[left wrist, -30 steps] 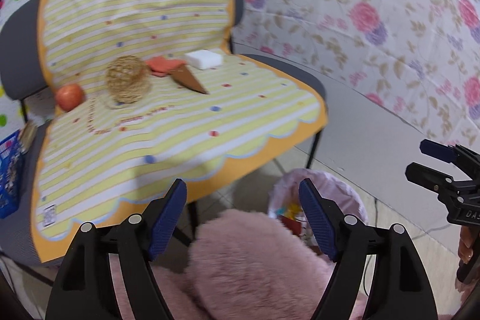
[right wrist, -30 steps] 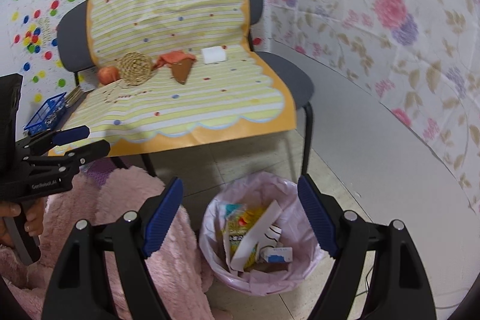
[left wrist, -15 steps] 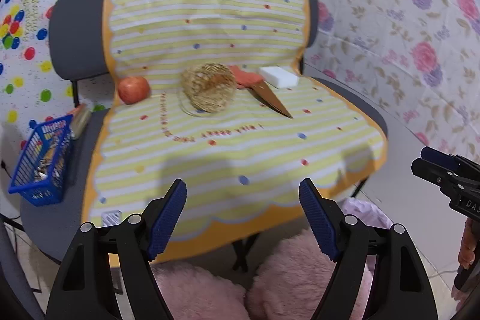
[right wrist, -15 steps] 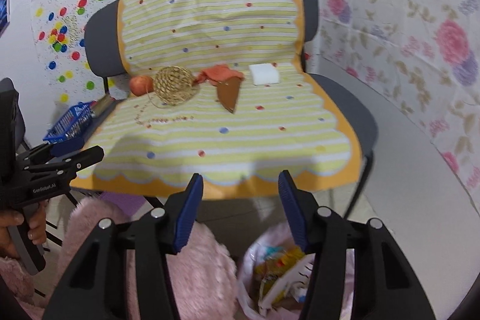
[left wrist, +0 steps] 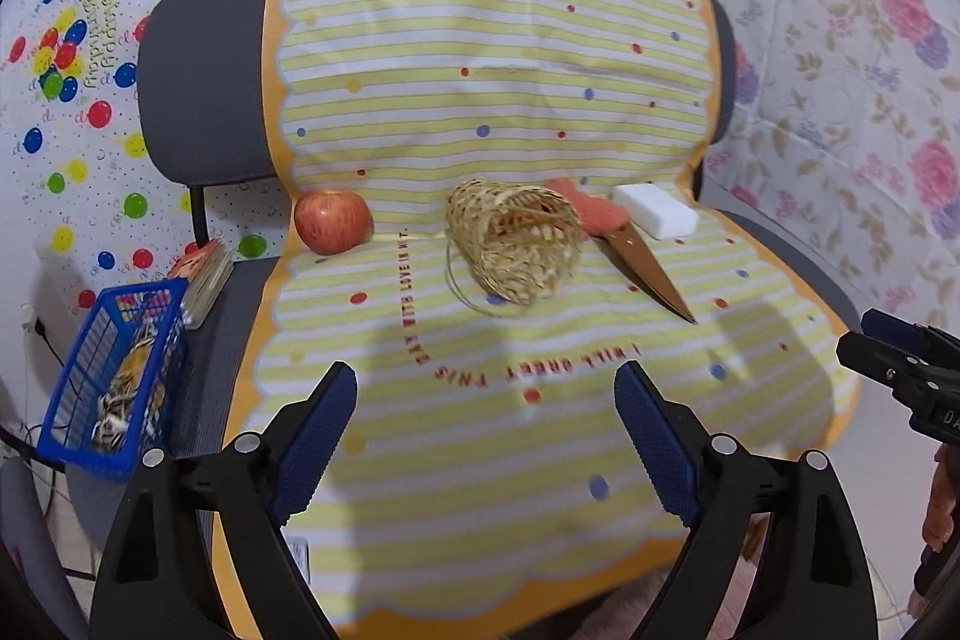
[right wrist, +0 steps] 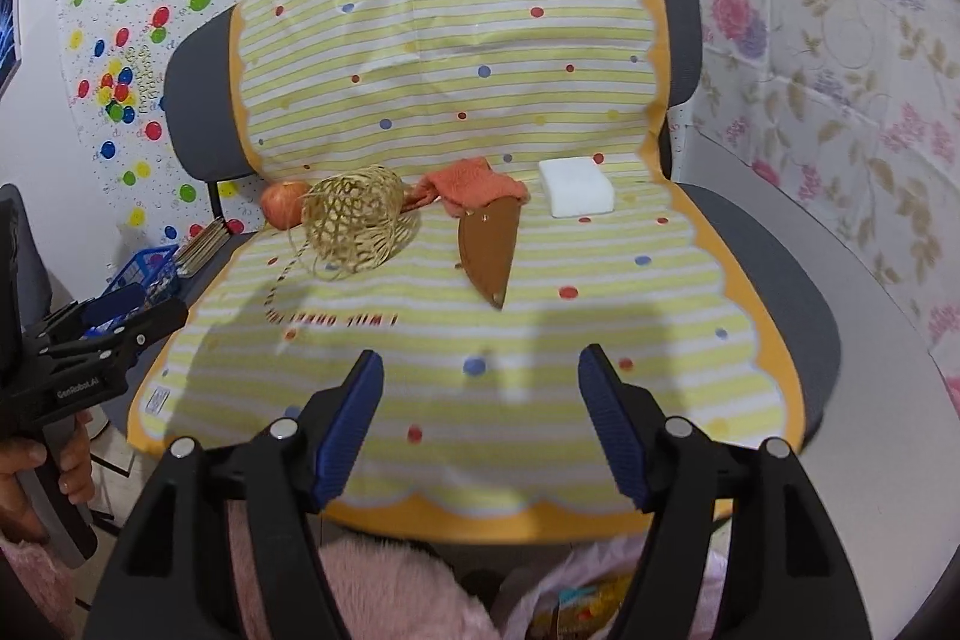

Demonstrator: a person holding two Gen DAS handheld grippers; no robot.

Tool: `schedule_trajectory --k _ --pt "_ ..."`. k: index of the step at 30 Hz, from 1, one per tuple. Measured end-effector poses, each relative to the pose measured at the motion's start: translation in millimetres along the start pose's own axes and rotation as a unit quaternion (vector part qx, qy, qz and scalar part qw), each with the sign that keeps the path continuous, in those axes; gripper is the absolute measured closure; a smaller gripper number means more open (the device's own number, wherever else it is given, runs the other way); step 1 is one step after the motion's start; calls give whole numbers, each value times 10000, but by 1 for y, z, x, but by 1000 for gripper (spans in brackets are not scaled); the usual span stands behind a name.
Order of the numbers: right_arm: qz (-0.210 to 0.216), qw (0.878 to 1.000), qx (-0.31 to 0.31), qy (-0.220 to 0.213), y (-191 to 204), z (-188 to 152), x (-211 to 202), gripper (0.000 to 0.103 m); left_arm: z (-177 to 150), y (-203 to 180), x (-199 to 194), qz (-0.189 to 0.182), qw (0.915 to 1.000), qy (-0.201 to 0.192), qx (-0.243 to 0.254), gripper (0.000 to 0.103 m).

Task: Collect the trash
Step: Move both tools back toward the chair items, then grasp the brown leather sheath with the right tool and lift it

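- Trash lay along the back of the seat of a grey chair (left wrist: 198, 88) draped in a yellow-striped cloth (left wrist: 480, 58), well ahead of both hand-held grippers: a brown cone-shaped wrapper (right wrist: 487, 250), an orange crumpled piece (right wrist: 474, 181) touching the wrapper's wide end, and a white block (right wrist: 576, 187) just to the right of them.
- The left hand-held gripper (left wrist: 486, 436) hovered over the front of the seat with its blue-padded fingers (left wrist: 315, 433) spread wide and nothing between them.
- The right hand-held gripper (right wrist: 480, 424) hung over the front edge of the seat, jaws parted somewhat less than the left one's, also empty; the brown wrapper's tip pointed towards it.
- A woven straw ball (left wrist: 516, 244) with a loose strand sat left of the wrapper, and a red apple (left wrist: 332, 220) lay further left against the backrest.
- The cloth bore red lettering in a curve, partly readable in the left wrist view as "WITH LOVE IN".
- The left tool's body, seen from the right wrist view, carried white lettering that looked like "GenRobot.AI".
- A blue basket (left wrist: 120, 370) stood on the seat beside the cloth, left of the apple.
- Below the seat edge, a pink-lined bin (right wrist: 600, 592) with colourful packaging showed between the right tool's fingers, beside pink fluffy fabric (right wrist: 390, 586).
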State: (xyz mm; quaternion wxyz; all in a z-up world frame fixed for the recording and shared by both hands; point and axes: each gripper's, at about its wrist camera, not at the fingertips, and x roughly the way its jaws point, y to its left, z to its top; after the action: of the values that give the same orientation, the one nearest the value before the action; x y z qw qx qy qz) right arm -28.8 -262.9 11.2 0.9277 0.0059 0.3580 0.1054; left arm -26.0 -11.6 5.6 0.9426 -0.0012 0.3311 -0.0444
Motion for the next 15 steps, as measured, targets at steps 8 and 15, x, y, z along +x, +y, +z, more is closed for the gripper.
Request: schedule_trajectory --k 8,15 --pt "-40 9998 -35 213 1 24 62 26 20 11 51 109 9999 117 11 16" --pt "122 9984 -37 545 1 42 120 25 31 26 84 89 9996 225 -113 16"
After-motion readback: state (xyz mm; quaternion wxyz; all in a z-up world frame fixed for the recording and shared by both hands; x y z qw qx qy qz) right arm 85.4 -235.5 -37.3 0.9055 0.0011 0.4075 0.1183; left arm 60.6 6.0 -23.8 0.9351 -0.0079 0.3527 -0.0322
